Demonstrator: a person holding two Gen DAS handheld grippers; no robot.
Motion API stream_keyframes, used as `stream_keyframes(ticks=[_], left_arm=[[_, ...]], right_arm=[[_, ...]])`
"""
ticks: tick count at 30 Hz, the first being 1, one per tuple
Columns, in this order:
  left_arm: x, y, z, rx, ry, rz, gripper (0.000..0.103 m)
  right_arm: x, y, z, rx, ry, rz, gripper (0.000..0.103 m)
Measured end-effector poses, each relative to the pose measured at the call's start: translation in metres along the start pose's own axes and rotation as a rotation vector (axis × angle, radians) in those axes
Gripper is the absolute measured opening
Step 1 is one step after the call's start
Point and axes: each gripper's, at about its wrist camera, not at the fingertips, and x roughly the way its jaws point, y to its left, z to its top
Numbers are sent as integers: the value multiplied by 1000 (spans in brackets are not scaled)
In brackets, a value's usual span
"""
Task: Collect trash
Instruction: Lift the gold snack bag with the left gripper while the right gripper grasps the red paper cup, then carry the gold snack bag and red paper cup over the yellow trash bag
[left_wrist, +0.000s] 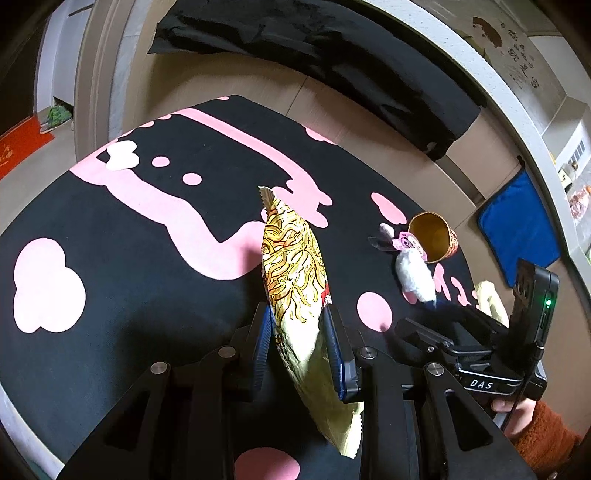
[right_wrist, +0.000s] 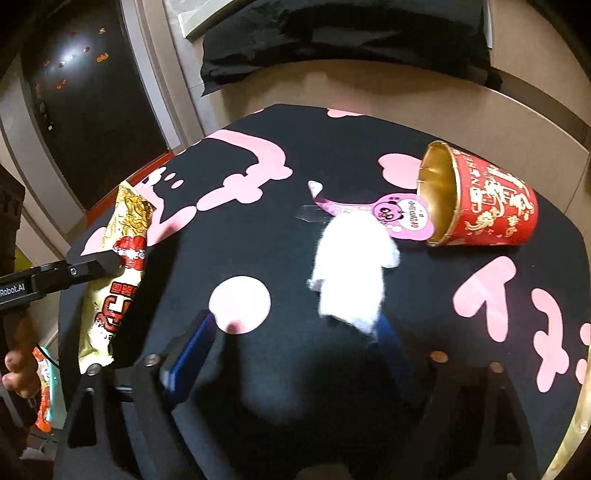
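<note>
black tablecloth (left_wrist: 110, 229) with pink shapes covers the table; left gripper (left_wrist: 301, 321) is clamped on the noodle wrapper (left_wrist: 295, 273), lifted; only the right view shows right gripper (right_wrist: 295, 328) spread apart around white tissue (right_wrist: 351, 266); red cup (right_wrist: 491, 199) lies tipped beside it.

A table covered by a black cloth (right_wrist: 280, 155) with pink shapes carries a red paper cup (right_wrist: 480, 199) on its side, a pink label (right_wrist: 402, 218) and a white tissue (right_wrist: 351, 266).
</note>
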Motion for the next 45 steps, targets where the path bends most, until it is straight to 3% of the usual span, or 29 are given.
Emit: stream_keyframes(ticks=[6, 8, 9, 10, 12, 14, 16, 18, 20, 21, 22, 24, 26, 31, 37, 45], left_arm=[[2, 0, 0, -10, 8, -2, 30], [2, -1, 0, -9, 9, -6, 30], [1, -2, 0, -5, 6, -6, 30], [0, -2, 1, -2, 2, -5, 30], [-1, -3, 2, 1, -4, -1, 30], [-2, -4, 4, -1, -10, -5, 30], [-3, -6, 6, 0, -16, -10, 30], [-2, -10, 9, 1, -18, -13, 30], [-1, -14, 11, 3, -17, -19, 30], [-2, -18, 12, 9, -18, -25, 30], [-2, -22, 13, 17, -21, -32, 30], [-3, -28, 14, 29, -23, -44, 30], [-3, -34, 14, 35, -20, -53, 30], [2, -48, 9, 42, 8, -75, 30], [-2, -78, -2, 82, 27, -94, 30], [-7, -113, -15, 139, 52, -99, 30]], right_arm=[[2, 2, 4, -33, 47, 1, 86], [-1, 3, 5, -41, 49, -25, 73], [-6, 3, 6, -47, 33, -35, 50], [-13, 4, 9, -60, 6, -47, 41], [-34, 5, 18, -89, -100, -126, 41], [-54, 6, 30, -114, -219, -247, 50], [-62, 1, 45, -125, -298, -389, 65], [-54, -6, 57, -138, -314, -497, 65], [-40, -14, 63, -156, -283, -547, 61], [-28, -21, 66, -168, -240, -569, 52], [-21, -26, 67, -174, -209, -576, 40], [-13, -39, 63, -168, -144, -578, 28], [-22, -47, 52, -146, -140, -579, 26], [-65, -53, 31, -79, -160, -567, 7], [-113, -47, 8, -5, -211, -483, 6], [-136, -41, -21, 16, -240, -432, 6]])
